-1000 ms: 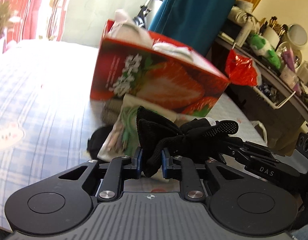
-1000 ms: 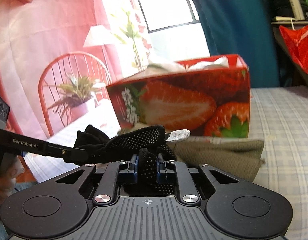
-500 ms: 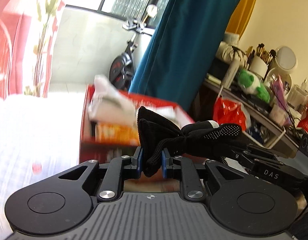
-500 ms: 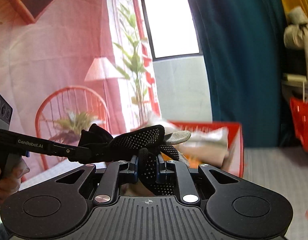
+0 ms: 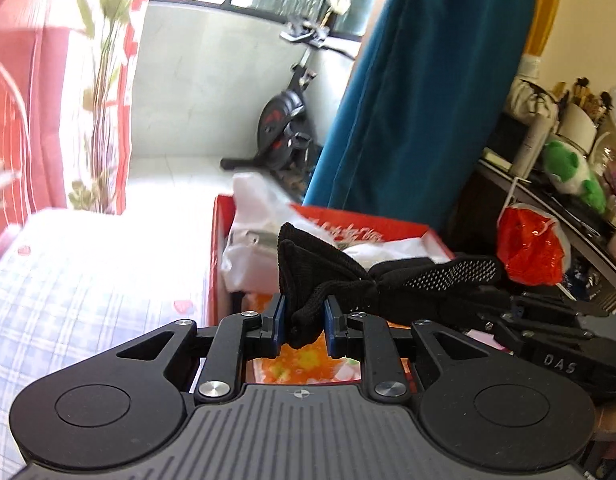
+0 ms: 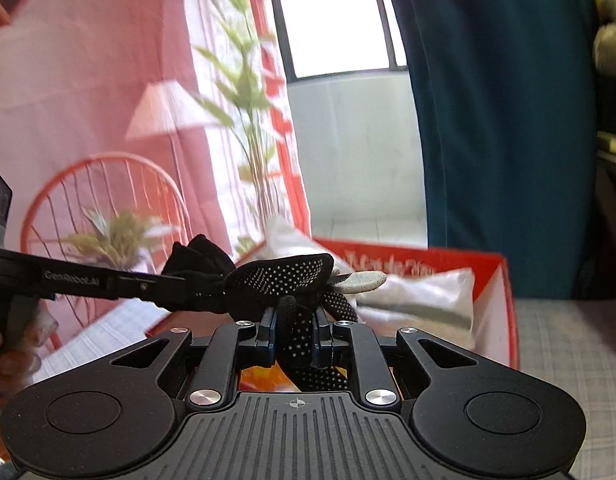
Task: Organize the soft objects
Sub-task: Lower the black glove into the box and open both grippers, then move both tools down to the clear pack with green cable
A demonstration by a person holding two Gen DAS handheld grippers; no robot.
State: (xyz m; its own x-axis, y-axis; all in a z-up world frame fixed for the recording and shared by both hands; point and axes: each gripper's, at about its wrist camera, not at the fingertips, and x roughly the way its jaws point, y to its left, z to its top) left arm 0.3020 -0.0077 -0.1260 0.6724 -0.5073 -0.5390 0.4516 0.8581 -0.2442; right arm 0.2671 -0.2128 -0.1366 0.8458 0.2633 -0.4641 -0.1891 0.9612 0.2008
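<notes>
A black knit glove (image 5: 348, 276) with dotted grip and a grey fingertip (image 6: 362, 282) hangs stretched between both grippers. My left gripper (image 5: 303, 316) is shut on its cuff end. My right gripper (image 6: 293, 330) is shut on its finger end (image 6: 291, 280). The glove is held in the air over the open top of a red strawberry-print box (image 5: 217, 264), which also shows in the right wrist view (image 6: 506, 304). White plastic-wrapped items (image 5: 255, 216) lie inside the box, also in the right wrist view (image 6: 420, 296).
The box stands on a bed with a blue checked sheet (image 5: 67, 304). A teal curtain (image 5: 420, 100) hangs behind. A cluttered shelf with a red bag (image 5: 532, 248) and a green plush (image 5: 568, 168) is to the right. An exercise bike (image 5: 283, 124) stands beyond the bed.
Both grippers have risen with the glove from beside the box's front face to above its open top. The box's inside now shows below the glove.
</notes>
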